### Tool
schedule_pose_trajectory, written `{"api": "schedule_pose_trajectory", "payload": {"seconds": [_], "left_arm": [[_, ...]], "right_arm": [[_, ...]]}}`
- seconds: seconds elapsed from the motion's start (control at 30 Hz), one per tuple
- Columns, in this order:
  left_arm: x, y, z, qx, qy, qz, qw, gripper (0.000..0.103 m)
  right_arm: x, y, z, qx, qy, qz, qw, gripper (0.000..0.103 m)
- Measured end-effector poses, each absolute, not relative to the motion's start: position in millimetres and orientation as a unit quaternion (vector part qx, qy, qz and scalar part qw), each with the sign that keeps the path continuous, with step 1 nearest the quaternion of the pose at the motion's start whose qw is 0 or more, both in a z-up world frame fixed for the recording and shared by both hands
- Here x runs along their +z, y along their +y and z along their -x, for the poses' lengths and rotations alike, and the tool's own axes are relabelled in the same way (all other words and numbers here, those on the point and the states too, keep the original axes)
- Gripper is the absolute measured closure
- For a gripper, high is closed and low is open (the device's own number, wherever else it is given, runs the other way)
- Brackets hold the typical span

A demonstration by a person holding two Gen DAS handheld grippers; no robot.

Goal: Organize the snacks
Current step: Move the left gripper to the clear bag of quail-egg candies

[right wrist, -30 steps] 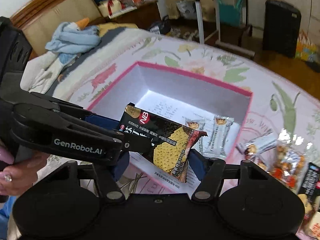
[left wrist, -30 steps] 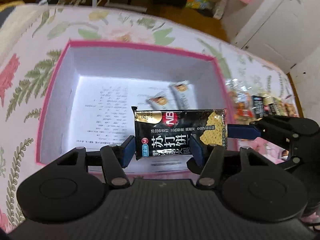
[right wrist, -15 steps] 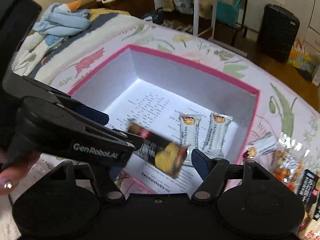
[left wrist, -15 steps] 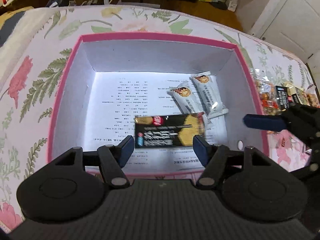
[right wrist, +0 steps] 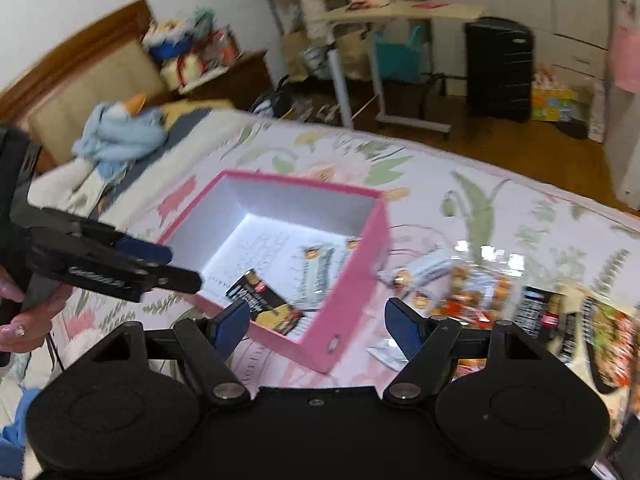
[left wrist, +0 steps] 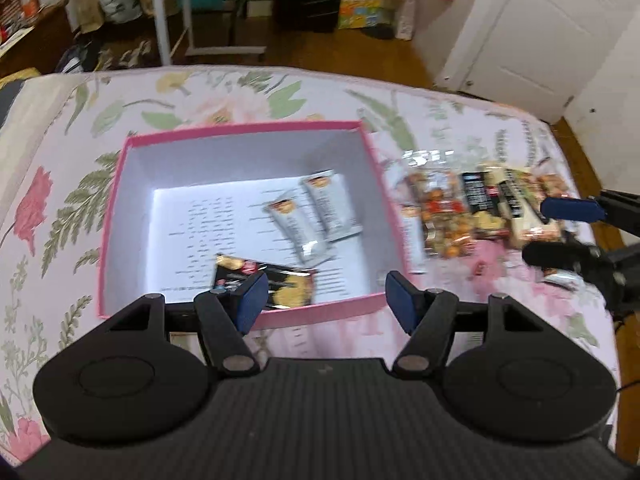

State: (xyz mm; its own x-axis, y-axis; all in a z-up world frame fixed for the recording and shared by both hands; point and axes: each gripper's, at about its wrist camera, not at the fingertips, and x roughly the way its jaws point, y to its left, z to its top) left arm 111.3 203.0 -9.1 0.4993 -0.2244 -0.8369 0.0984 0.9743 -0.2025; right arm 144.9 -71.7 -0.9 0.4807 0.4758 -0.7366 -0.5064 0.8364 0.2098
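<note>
Right hand-held gripper (right wrist: 316, 330) is wide and empty; I'd swing toward 3 o'clock, pinch one snack pile (right wrist: 480, 292) packet, skip the pink box (right wrist: 352, 280).

1. A box (left wrist: 240, 316) sits on the bed (left wrist: 240, 92).
2. In the box, a cracker pack (left wrist: 280, 288) lies by the near wall; two bars (left wrist: 316, 212) lie behind it, toward the right wall.
3. A snack pile (left wrist: 480, 208) lies on the bed right of the box.
</note>
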Motion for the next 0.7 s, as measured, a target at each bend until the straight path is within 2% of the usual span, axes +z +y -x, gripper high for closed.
{"api": "schedule_pose_trajectory", "payload": {"seconds": [0.2, 0.43, 0.5, 0.7], "left_arm": [[-1, 165, -116, -0.127, 0.486, 0.058, 0.862, 0.043], [-7, 108, -134, -0.178, 0.469, 0.060, 0.863, 0.053], [-17, 91, -140, -0.195, 0.467, 0.071, 0.859, 0.053], [-64, 38, -168, -0.181, 0.486, 0.072, 0.852, 0.065]], "right_arm": [[-5, -113, -129, 0.239, 0.360, 0.026, 0.901, 0.024], [-31, -142, -138, 0.238, 0.373, -0.008, 0.897, 0.024], [-46, -145, -141, 0.239, 0.369, -0.011, 0.898, 0.026], [-102, -159, -149, 0.231, 0.375, -0.015, 0.898, 0.029]]}}
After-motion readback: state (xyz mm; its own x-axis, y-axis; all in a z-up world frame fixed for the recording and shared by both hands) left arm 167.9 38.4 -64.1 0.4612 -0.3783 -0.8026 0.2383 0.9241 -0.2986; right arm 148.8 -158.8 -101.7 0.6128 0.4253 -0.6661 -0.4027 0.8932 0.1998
